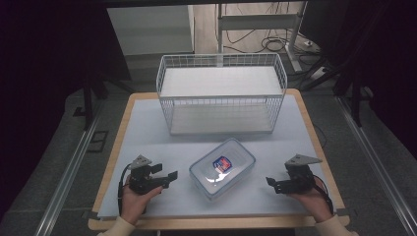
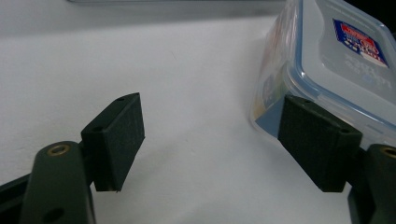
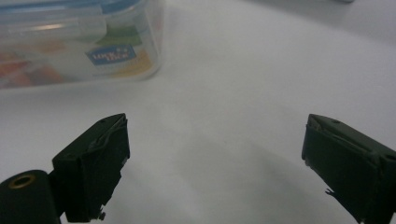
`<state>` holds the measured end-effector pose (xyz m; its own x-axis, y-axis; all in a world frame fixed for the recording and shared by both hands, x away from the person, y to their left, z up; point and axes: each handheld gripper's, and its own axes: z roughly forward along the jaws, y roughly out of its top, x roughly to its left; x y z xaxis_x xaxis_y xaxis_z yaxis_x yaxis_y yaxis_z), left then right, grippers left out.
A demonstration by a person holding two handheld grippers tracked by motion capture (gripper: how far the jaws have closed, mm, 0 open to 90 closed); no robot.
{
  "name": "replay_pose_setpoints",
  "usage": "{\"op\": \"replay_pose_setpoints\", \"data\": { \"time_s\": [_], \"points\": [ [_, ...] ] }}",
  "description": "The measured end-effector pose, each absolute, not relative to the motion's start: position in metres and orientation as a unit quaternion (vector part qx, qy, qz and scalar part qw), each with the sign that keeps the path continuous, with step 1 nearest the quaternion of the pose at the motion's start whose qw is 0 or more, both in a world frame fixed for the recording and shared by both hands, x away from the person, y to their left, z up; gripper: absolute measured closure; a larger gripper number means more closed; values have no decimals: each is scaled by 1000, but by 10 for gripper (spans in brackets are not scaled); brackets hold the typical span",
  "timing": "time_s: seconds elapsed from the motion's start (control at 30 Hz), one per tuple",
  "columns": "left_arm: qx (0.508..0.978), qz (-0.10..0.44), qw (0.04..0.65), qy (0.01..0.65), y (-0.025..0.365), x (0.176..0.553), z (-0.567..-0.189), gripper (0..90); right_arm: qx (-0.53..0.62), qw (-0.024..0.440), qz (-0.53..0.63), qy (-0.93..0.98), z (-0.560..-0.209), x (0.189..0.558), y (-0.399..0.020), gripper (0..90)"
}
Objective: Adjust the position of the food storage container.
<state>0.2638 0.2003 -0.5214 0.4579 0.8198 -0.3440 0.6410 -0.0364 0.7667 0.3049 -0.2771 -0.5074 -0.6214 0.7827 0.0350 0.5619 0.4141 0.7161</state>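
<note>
Both grippers, left point(image 1: 168, 177) and right point(image 1: 271, 183), jaws apart, nothing held; slick plastic container point(image 1: 222, 167) (lid on) could skid from 1-sided contact.

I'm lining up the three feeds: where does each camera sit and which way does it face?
High view: above the near table edge, looking forward and down; both hands, left gripper, right gripper.
Left gripper view: rides that gripper, looking along its open jaws past the container.
Right gripper view: looks along open jaws over the white tabletop.
Shared: all show the lidded clear plastic container.
</note>
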Motion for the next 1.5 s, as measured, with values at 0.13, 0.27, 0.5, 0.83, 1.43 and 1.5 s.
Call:
{"op": "replay_pose_setpoints", "data": {
  "time_s": [0.13, 0.27, 0.5, 0.83, 1.43, 1.5],
  "points": [
    [707, 102, 475, 515, 202, 262, -517, 223, 405, 149, 346, 833, -511, 306, -275, 78],
    [704, 98, 491, 504, 200, 259, -506, 279, 404, 150, 351, 831, -505, 302, -274, 83],
    [744, 110, 485, 445, 183, 251, -481, 671, 406, 152, 353, 829, -502, 301, -276, 88],
    [787, 59, 499, 357, 127, 226, -462, 896, 411, 161, 354, 824, -497, 300, -279, 92],
    [859, 51, 426, 278, 53, 199, -493, 898, 411, 169, 355, 822, -496, 301, -282, 104],
    [862, 51, 421, 277, 50, 200, -496, 899, 411, 167, 357, 822, -496, 300, -281, 106]
  ]
}}
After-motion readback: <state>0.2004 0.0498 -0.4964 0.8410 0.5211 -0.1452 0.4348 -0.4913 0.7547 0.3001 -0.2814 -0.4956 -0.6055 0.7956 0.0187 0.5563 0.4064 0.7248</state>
